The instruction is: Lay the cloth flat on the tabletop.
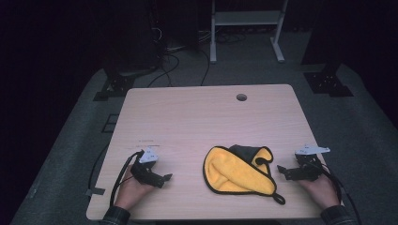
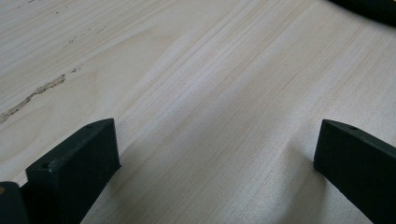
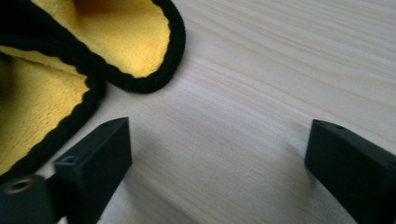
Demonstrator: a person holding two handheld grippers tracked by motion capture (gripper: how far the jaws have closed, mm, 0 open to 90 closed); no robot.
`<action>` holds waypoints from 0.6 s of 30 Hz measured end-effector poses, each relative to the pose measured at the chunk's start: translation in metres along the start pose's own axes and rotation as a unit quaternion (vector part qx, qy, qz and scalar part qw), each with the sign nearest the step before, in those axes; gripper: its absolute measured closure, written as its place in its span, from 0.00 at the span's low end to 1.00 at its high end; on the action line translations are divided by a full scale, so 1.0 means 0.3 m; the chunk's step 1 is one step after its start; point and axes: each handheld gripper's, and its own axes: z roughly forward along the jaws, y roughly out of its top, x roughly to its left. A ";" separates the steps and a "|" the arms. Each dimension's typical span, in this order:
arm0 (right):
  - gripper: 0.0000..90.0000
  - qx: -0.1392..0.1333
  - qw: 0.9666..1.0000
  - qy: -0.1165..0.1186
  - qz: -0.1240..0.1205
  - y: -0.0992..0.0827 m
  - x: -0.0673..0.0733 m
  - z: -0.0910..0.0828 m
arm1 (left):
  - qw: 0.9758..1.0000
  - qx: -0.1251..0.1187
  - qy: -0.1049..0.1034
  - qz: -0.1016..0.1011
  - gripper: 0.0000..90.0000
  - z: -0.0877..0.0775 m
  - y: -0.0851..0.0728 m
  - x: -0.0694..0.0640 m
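A crumpled yellow cloth (image 1: pixel 237 171) lies between two wide-open, empty grippers, left (image 1: pixel 165 178) at nine o'clock, right (image 1: pixel 280 169) at three.

Cut off at the left and top edges of the right gripper view: most of the yellow cloth (image 3: pixel 42 102). Faint printed markings (image 1: pixel 147 140) on the wooden table (image 1: pixel 187 117) in the high view too small to read.

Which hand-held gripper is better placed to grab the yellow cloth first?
Probably the right hand-held gripper. Its open jaws point at the yellow cloth with black trim, whose edge lies just beyond its jaw tips in its own view. The left hand-held gripper, also open, sits farther off over bare table.
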 end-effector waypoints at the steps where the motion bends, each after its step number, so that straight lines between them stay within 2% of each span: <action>1: 0.08 0.000 1.000 0.000 0.000 0.000 0.000 0.000 | 1.000 0.000 0.000 0.000 0.00 0.000 0.000 0.000; 2: 0.15 0.002 1.000 0.007 -0.007 0.005 0.002 -0.007 | 1.000 0.000 0.000 0.000 0.00 0.000 0.000 0.000; 5: 0.17 0.009 1.000 0.007 -0.013 0.010 0.004 -0.014 | 1.000 -0.001 -0.001 0.000 0.00 0.002 0.001 0.001; 8: 0.20 0.003 1.000 0.008 -0.010 0.014 0.003 -0.025 | 1.000 0.000 0.000 0.000 0.00 0.003 0.002 0.002; 9: 0.24 -0.015 1.000 0.025 0.004 0.023 0.002 -0.048 | 1.000 0.000 0.000 -0.001 0.00 0.003 0.003 0.002; 10: 0.25 -0.021 0.999 0.030 0.005 0.027 0.005 -0.056 | 1.000 0.000 0.000 -0.001 0.00 0.003 0.003 0.002; 13: 0.28 -0.045 0.997 0.060 0.006 0.043 0.027 -0.092 | 1.000 0.000 0.000 -0.001 0.00 0.002 0.002 0.001; 16: 0.30 -0.064 0.994 0.093 0.002 0.048 0.060 -0.122 | 1.000 0.000 0.000 -0.001 0.00 0.002 0.002 0.001; 17: 0.30 -0.064 0.994 0.093 0.002 0.048 0.060 -0.122 | 1.000 0.000 0.000 -0.001 0.00 0.002 0.002 0.001; 18: 0.31 -0.070 0.992 0.104 -0.001 0.047 0.070 -0.129 | 1.000 0.000 0.000 -0.001 0.00 0.002 0.002 0.001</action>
